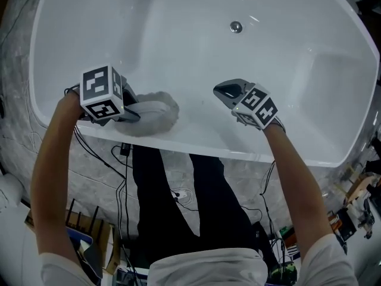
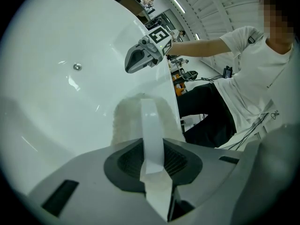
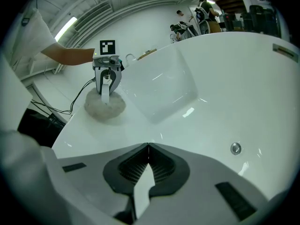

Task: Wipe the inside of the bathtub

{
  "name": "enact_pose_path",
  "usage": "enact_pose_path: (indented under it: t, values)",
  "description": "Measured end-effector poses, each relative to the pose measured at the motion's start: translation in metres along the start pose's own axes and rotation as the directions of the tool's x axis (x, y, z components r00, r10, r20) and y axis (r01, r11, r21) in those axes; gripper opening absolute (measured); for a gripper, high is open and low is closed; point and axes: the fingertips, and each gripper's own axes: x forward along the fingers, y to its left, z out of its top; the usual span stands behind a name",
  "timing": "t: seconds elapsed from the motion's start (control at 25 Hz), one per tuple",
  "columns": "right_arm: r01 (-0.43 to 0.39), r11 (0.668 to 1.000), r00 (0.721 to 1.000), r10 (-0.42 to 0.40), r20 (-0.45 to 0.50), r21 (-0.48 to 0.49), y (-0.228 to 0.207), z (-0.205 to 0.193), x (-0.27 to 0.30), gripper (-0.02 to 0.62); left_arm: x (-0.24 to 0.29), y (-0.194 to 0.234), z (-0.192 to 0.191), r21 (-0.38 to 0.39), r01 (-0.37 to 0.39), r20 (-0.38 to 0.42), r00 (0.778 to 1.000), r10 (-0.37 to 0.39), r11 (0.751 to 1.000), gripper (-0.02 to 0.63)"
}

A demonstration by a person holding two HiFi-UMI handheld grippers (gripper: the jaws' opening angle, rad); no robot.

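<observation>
Forearms come first in the head view, then the left gripper, clamped on a fluffy white pad. The pad sits on the near rim of the bathtub, well short of the drain and to its left. Nearer the drain, the right gripper hangs just inside that rim.

Left gripper view: my jaws pinch a white strip running to the pad, with the drain far up the slope.

Right gripper view: jaws pressed together with nothing between them, the drain ahead to the right.

I judge the pad soft, light and squashy, likely to glide on the glossy wall. The top strip looks like the place to grip it.
</observation>
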Motion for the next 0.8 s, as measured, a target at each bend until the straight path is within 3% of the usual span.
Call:
enact_pose_path:
  t: [0.32,0.8]
  values:
    - [0.053,0.996,0.999,-0.053,0.004,0.073,-0.005,0.000,0.008,0.019,0.001,0.040,-0.011,0.035,0.058,-0.100,0.994,-0.054,0.998,0.099]
    - [0.069,0.990,0.997,-0.072,0.018,0.120,-0.006,0.019,0.048,0.018,0.031,0.105,-0.014,0.058,0.122,-0.116,0.987,-0.115,0.991,0.099]
